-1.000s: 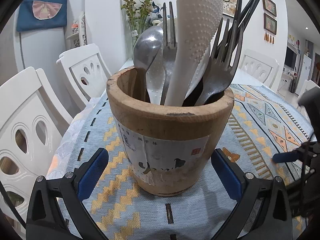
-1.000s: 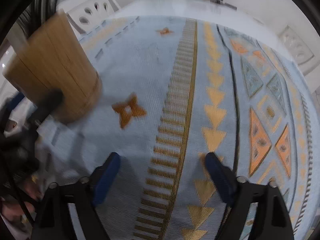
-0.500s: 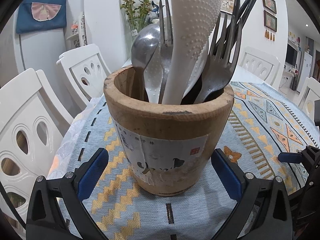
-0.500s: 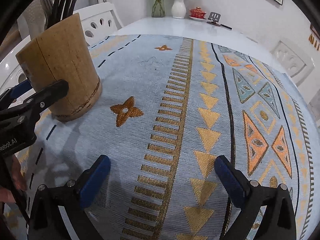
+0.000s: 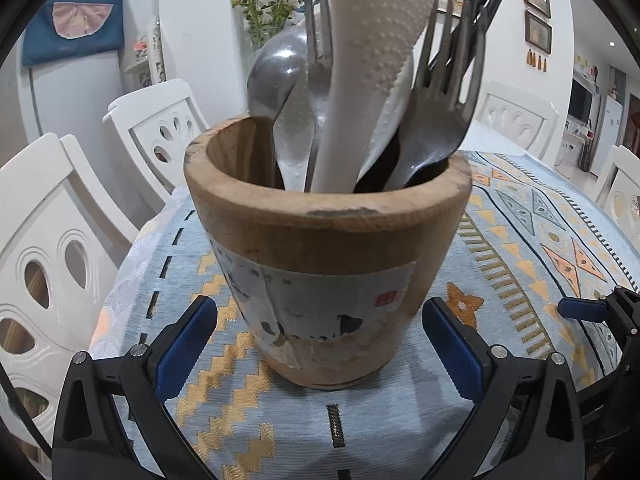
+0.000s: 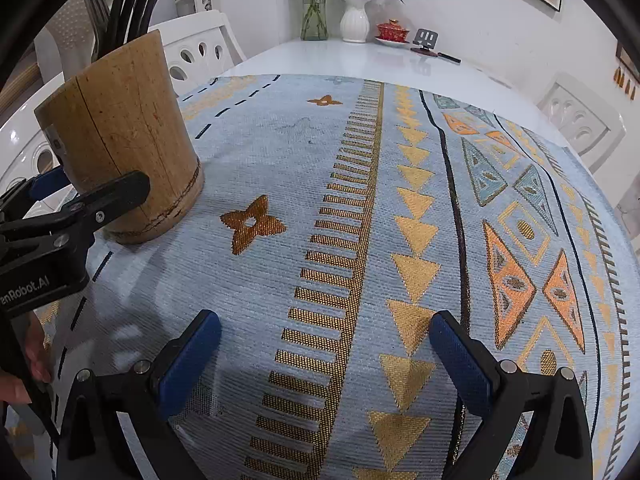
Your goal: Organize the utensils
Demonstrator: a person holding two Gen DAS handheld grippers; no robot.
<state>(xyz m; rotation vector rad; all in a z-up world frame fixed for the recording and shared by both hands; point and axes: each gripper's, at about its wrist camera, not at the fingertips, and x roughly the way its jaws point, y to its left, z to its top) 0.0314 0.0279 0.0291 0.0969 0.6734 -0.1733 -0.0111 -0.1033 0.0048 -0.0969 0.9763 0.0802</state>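
Utensils stand bunched in a wooden holder [image 5: 324, 248] on the near left part of the patterned tablecloth [image 6: 360, 208].

Near: left gripper [image 5: 320, 340] spread wide, blue pads [image 5: 186, 336] flanking the holder's base on both sides, apparently not touching the wood. Right gripper [image 6: 324, 354] also spread, pinching nothing, over bare cloth to the right of the holder. In the right wrist view one left-gripper finger crosses in front of the holder's lower wall; contact there cannot be told.

Holder: thick-walled, turned wood, worn paper label [image 5: 320, 300] facing the left camera, a vertical crack line on the right-facing side. Judged heavy for its size, rigid, not fragile; bare wood should give good friction. The label is peeling, so grip below or beside it. The base flares slightly; mid-wall is the better clamp height if it must be steadied.

Contents, front to back: white dimpled rice paddle [image 5: 372, 60], stiff plastic, light, textured face grips well. Dark fork [image 5: 444, 120] leaning right. Steel spoon [image 5: 272, 76] and steel fork [image 5: 318, 52] at left. Black chopsticks [image 5: 486, 4] at far right. The metal pieces look smooth and slippery, thin and rigid; pinch across the flat of the neck, not the tines. The items lean on each other, so lifting one will likely shift its neighbours.

Far: white chairs [image 5: 64, 240], flower vases [image 6: 354, 20] at the far table edge.
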